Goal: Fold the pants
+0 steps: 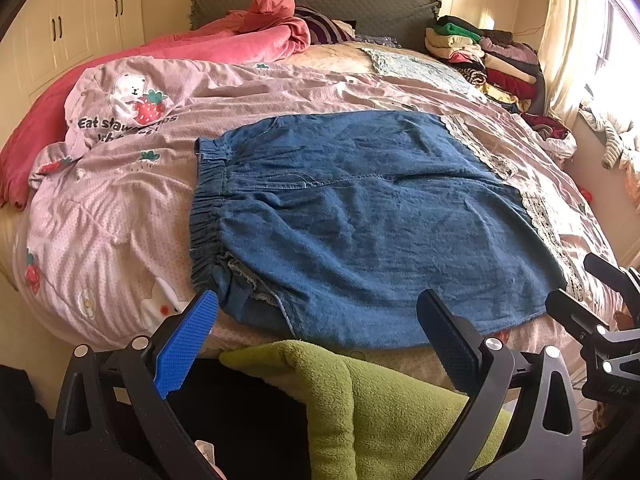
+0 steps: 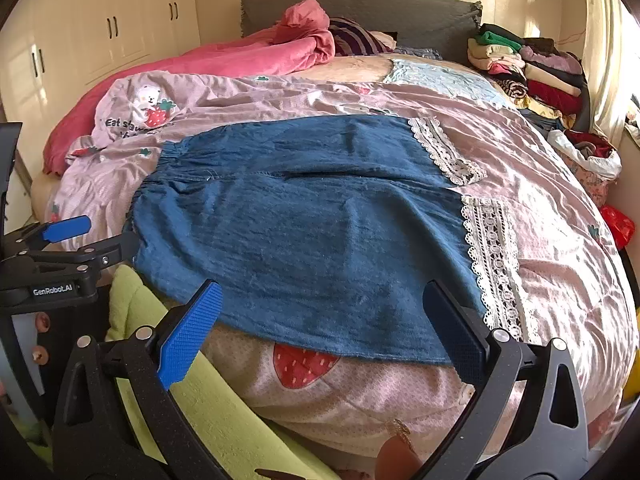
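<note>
Left wrist view: denim pants lie flat on pink duvet, left gripper & right gripper both apart, empty, near hem; risk: grabbing duvet w/ denim, bunching fold.

Warm sunlight from right, fisheye-bent edges

Bed carries pink quilt under denim pants.
</note>
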Tool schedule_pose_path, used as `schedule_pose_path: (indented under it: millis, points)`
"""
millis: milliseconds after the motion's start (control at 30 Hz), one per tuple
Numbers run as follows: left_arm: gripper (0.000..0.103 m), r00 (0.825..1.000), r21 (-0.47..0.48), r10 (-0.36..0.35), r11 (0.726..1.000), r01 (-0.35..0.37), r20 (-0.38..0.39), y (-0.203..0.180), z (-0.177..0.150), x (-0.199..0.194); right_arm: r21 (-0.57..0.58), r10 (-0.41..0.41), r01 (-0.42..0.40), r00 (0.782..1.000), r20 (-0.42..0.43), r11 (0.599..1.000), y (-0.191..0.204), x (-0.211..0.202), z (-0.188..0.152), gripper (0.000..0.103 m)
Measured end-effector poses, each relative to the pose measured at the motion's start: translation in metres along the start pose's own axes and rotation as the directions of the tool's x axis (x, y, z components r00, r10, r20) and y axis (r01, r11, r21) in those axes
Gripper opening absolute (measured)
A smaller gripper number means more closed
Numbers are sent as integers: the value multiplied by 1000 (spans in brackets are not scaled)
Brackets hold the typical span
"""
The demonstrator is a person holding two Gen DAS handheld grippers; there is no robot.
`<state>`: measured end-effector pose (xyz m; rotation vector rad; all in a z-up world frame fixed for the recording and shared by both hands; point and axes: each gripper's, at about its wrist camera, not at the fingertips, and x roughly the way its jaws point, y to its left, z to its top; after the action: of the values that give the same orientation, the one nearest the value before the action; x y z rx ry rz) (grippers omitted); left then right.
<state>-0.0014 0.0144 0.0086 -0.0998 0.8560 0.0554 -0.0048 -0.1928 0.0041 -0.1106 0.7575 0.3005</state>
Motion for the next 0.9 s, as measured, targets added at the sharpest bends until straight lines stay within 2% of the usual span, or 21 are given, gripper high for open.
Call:
schedule_pose_path:
  millis: [333,667,900]
  points:
    - [99,1000,3,11,1000,-11,11,11,12,12,-39,50,-50,999,-2,998,10,13,18,95]
    - [99,999,-93,41,995,-42,-7,54,33,37,-85,103,-104,995,-17,991,15,50,58,95]
    - [99,997,-136,79,987,-81,-17,81,51,54,-111,106,-107,994,-14,988,17,80,92,95]
